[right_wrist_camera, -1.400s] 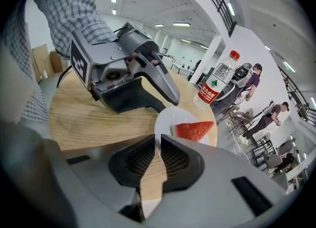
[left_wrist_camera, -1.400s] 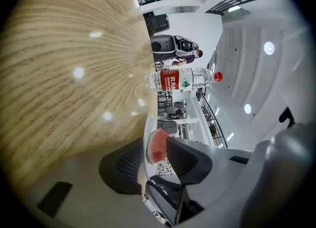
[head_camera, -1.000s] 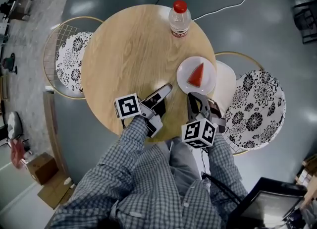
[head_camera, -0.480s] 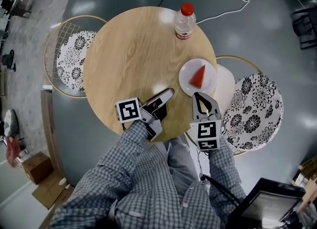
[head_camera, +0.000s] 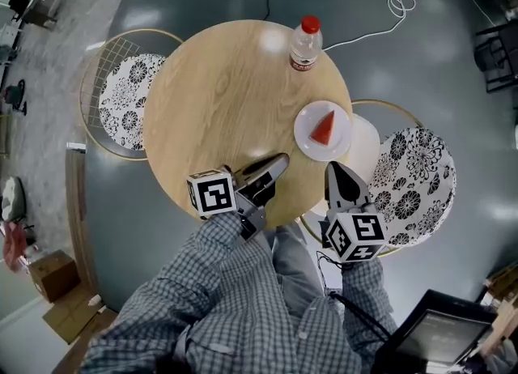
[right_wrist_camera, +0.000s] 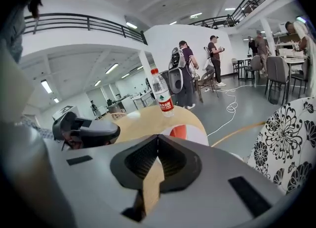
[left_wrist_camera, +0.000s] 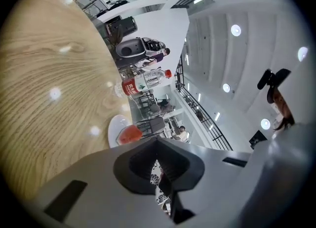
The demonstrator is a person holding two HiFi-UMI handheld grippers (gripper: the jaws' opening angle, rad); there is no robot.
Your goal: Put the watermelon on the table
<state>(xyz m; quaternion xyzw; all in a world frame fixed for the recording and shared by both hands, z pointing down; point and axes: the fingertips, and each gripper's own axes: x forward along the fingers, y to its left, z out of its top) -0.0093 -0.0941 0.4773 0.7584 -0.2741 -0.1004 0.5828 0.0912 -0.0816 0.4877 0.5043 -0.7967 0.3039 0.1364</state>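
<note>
Left tool (head_camera: 279, 162) just clenched empty; right tool (head_camera: 334, 168) clenched too. Watermelon (head_camera: 324, 128) ahead on plate (head_camera: 303, 139), tabletop (head_camera: 218, 97): likely done.

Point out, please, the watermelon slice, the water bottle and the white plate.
watermelon slice (head_camera: 324, 127), head view, middle of the red flesh.
water bottle (head_camera: 305, 44), head view, clear body below the cap.
white plate (head_camera: 305, 141), head view, bare rim left of the slice.

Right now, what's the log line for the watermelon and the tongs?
watermelon slice: on white plate | white plate: on round table | left tongs: shut, empty | right tongs: shut, empty
</note>
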